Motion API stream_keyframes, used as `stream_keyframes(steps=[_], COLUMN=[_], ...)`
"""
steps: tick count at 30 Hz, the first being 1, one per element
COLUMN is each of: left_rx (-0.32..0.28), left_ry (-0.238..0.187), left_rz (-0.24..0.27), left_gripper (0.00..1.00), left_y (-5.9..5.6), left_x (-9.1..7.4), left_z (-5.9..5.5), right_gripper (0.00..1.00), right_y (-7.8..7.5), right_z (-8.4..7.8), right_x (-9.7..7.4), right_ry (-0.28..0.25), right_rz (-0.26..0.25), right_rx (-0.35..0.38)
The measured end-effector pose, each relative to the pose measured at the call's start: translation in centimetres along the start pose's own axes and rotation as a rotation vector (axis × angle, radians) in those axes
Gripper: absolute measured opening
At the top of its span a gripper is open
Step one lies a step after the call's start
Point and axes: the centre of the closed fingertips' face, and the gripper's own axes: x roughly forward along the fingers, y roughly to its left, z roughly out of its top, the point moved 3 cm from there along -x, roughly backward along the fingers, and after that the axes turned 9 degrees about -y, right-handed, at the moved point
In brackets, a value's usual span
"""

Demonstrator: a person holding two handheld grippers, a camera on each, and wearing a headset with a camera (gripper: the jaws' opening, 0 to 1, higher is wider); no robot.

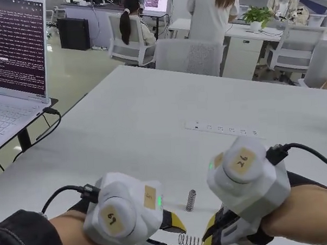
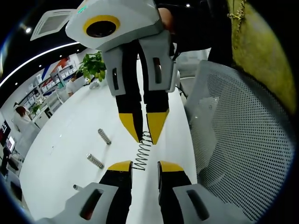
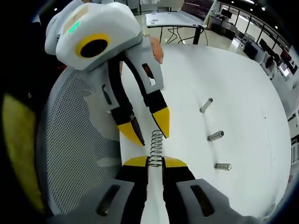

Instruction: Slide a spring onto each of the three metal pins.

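A loose spring [image 2: 142, 151] lies stretched between my two grippers, just above the white table [image 1: 141, 112]. My right gripper [image 3: 156, 162] is shut on one end of the spring [image 3: 156, 145]. My left gripper [image 2: 145, 166] stands open, with its jaws around the other end. In the head view the spring [image 1: 189, 241] shows between the left gripper [image 1: 165, 235] and the right gripper [image 1: 212, 234]. Three upright pins stand on the table: one bare pin [image 3: 206, 105] and two sprung pins [image 3: 215, 136] [image 3: 223, 166]. One sprung pin [image 1: 191, 200] shows in the head view.
A white power strip [image 1: 221, 129] lies mid-table. An open laptop [image 1: 14, 64] sits at the left on a side stand. A grey mesh chair [image 2: 238, 135] is close to the table's near edge. People and desks stand in the background.
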Motion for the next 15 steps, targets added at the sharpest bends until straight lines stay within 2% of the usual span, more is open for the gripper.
stream_keyframes(steps=[11, 15], left_rx=[0.017, 0.012], left_ry=[0.01, 0.009], left_rz=[0.006, 0.005], left_gripper=[0.04, 0.03], left_y=[-0.03, -0.11], left_x=[0.26, 0.36], left_z=[-0.23, -0.31], right_gripper=[0.08, 0.08], right_y=[0.32, 0.35], right_z=[-0.01, 0.03], right_x=[0.08, 0.0], right_ry=[0.009, 0.005], right_rz=[0.014, 0.014], right_rx=[0.014, 0.017])
